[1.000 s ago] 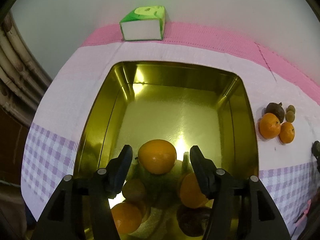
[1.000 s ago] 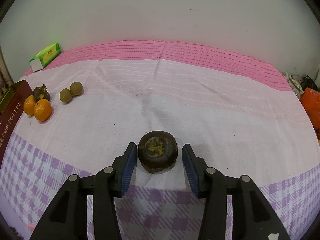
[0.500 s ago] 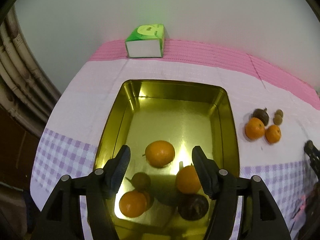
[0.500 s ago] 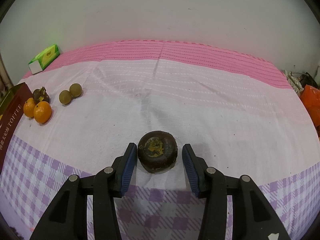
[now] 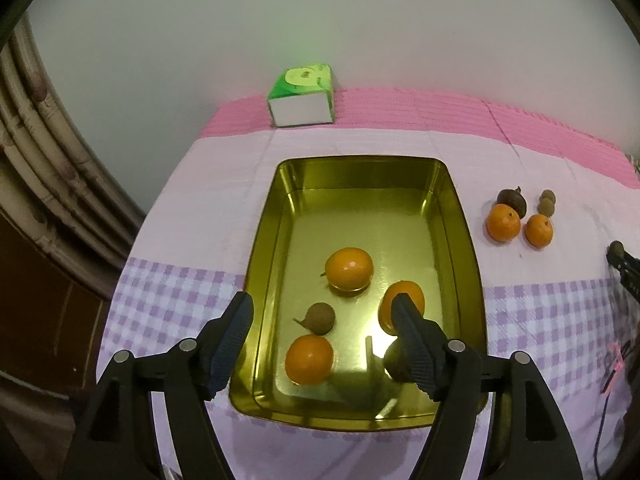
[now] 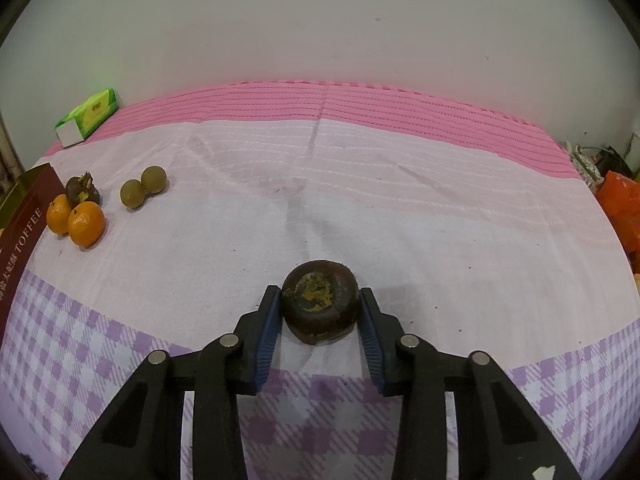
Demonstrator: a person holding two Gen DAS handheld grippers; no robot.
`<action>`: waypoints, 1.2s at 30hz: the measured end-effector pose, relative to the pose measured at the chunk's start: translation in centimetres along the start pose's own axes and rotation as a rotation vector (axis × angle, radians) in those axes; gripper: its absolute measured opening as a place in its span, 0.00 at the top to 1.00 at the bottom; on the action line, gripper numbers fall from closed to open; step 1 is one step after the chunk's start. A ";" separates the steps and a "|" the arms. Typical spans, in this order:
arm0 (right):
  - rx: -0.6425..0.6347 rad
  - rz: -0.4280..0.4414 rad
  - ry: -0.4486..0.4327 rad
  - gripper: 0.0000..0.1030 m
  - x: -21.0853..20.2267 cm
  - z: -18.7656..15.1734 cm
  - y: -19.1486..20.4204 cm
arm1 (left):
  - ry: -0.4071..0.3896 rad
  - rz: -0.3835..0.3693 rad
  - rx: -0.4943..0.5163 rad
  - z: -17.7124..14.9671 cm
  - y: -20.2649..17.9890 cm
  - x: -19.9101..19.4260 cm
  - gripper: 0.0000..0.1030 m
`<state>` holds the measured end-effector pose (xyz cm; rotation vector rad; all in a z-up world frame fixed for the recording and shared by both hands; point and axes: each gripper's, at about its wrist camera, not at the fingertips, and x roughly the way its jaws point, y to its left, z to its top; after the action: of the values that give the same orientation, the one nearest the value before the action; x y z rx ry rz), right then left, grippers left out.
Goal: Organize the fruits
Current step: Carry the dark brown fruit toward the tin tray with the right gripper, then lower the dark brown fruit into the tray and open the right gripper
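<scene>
A gold tin (image 5: 464,216) lies on the cloth and holds three oranges (image 5: 349,269), a small brown fruit (image 5: 320,318) and a dark fruit half hidden behind a finger. My left gripper (image 5: 322,310) is open and empty, high above the tin's near half. My right gripper (image 6: 319,305) has its pads against both sides of a dark brown mangosteen (image 6: 320,307) resting on the cloth. Loose fruit lies beside the tin: two oranges (image 5: 503,222), a mangosteen (image 5: 512,200) and two longans (image 5: 546,202); this group also shows in the right wrist view (image 6: 85,222).
A green tissue pack (image 5: 302,96) stands at the back against the wall, also in the right wrist view (image 6: 89,117). The tin's red side reads TOFFEE (image 6: 18,240). An orange bag (image 6: 620,204) and clutter sit at the right table edge.
My left gripper has risen and drawn back from the tin, leaving an orange inside. My right gripper's jaws have closed in onto the mangosteen.
</scene>
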<state>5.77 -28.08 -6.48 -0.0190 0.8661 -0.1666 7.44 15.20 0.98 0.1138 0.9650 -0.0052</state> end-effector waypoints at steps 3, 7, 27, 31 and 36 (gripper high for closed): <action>0.004 -0.007 0.004 0.66 0.0 0.1 0.1 | -0.001 0.002 -0.030 0.0 0.8 0.4 0.30; -0.001 -0.024 0.016 0.66 -0.1 0.3 0.5 | 0.029 0.010 -0.067 -0.3 1.9 1.4 0.30; -0.139 0.226 -0.024 0.66 -5.6 2.7 13.0 | 0.039 0.065 -0.199 -0.3 5.3 1.8 0.26; -0.220 0.346 -0.034 0.66 -7.1 3.0 18.7 | 0.031 0.070 -0.251 -0.3 6.5 1.6 0.26; -0.309 0.445 -0.032 0.66 -8.2 2.8 24.4 | 0.032 0.080 -0.274 -0.4 6.9 1.5 0.26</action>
<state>6.03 -2.85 -0.51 -0.1163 0.8369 0.3842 8.38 22.18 0.19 -0.1004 0.9833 0.2029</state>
